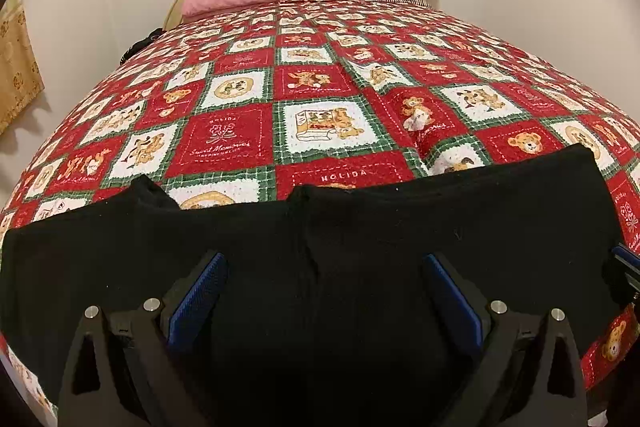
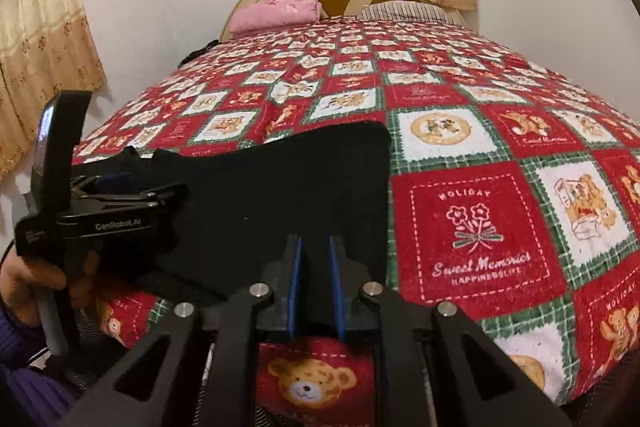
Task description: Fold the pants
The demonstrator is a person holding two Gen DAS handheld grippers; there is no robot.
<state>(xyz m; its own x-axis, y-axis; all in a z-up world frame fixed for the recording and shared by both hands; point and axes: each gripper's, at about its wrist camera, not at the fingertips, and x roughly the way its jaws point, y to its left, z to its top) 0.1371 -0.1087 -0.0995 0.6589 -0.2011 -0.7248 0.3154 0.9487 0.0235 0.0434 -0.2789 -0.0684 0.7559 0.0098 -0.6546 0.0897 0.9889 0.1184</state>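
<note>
step: mid-fold | L gripper (image 1: 322, 283) jaws apart over pants (image 1: 360, 227) | R gripper (image 2: 316, 267) nearly together on near right pants edge | next: L must clamp cloth.

the black pants (image 1: 360, 247) lie flat across the near edge of the bed, a wide dark band of soft, matte fabric. in the left wrist view they fill the lower half from 9 to 3 o'clock, the far edge bumpy with a small raised fold at 10 o'clock. in the right wrist view they (image 2: 288, 195) sit left of centre, with a straight edge at 3 o'clock.
</note>
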